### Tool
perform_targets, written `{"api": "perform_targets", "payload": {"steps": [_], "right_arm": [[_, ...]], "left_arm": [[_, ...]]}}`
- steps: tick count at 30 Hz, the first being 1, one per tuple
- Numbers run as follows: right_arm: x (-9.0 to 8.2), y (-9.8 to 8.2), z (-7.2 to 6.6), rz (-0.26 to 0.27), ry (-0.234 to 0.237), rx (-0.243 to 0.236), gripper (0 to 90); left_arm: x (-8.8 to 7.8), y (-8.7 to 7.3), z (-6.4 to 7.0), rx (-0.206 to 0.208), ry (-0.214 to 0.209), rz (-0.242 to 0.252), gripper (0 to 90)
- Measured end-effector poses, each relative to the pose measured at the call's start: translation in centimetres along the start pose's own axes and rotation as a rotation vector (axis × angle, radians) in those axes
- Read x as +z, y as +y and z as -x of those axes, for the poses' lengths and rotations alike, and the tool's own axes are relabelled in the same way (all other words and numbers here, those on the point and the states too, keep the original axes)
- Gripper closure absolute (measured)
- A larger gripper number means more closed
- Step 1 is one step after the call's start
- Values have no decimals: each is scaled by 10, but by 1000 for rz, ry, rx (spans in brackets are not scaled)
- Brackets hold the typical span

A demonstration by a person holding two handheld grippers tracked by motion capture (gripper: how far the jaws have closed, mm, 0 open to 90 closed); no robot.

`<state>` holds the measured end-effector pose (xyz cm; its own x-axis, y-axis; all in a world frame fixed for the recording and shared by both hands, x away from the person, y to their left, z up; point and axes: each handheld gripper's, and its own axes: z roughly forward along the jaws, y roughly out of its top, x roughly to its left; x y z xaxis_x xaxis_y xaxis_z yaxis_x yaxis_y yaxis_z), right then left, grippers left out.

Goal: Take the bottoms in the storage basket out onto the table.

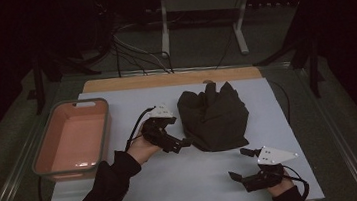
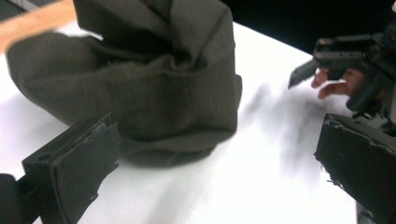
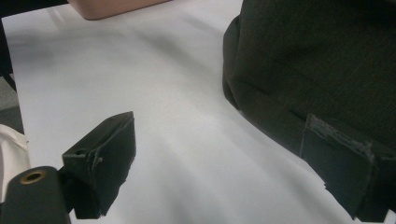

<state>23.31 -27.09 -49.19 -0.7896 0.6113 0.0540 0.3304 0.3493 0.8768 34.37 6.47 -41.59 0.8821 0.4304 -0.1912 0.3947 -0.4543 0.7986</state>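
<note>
The right gripper (image 1: 244, 166), jaws apart and empty, sits near of the dark cloth (image 1: 214, 118) mid-mat, while the left gripper (image 1: 183, 142), also apart, is nearer, almost touching the cloth's left near edge.

Cloth (image 1: 214, 118) dark olive-grey, plain, no pattern. Worktop (image 1: 175, 181) white, wooden strip (image 1: 171, 79) tan at far edge. Bin (image 1: 74, 137) salmon-pink inside, grey-green rim. Gripper fingers (image 3: 100, 165) black.

No legible text, label, brand, number or sign appears on any surface: neither on the dark cloth (image 1: 213, 118), nor on the pink bin (image 1: 72, 139) beside it, nor on the white tabletop (image 1: 175, 181).
</note>
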Motion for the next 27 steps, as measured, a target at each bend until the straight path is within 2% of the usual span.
{"api": "perform_targets", "payload": {"steps": [2, 3, 18, 23, 27], "right_arm": [[0, 0, 0, -1, 0, -1, 105], [0, 0, 0, -1, 0, -2, 105], [1, 0, -1, -5, 0, -6, 105], [1, 0, -1, -6, 2, -5, 105], [1, 0, -1, -7, 2, -6, 105]], "left_arm": [[0, 0, 0, 0, 0, 0, 3], [-1, -7, 2, -6, -6, -2, 3], [0, -41, 10, -12, -40, -35, 3], [5, -60, 12, -24, -77, -52, 3], [7, -71, 15, -10, -70, -73, 3]]}}
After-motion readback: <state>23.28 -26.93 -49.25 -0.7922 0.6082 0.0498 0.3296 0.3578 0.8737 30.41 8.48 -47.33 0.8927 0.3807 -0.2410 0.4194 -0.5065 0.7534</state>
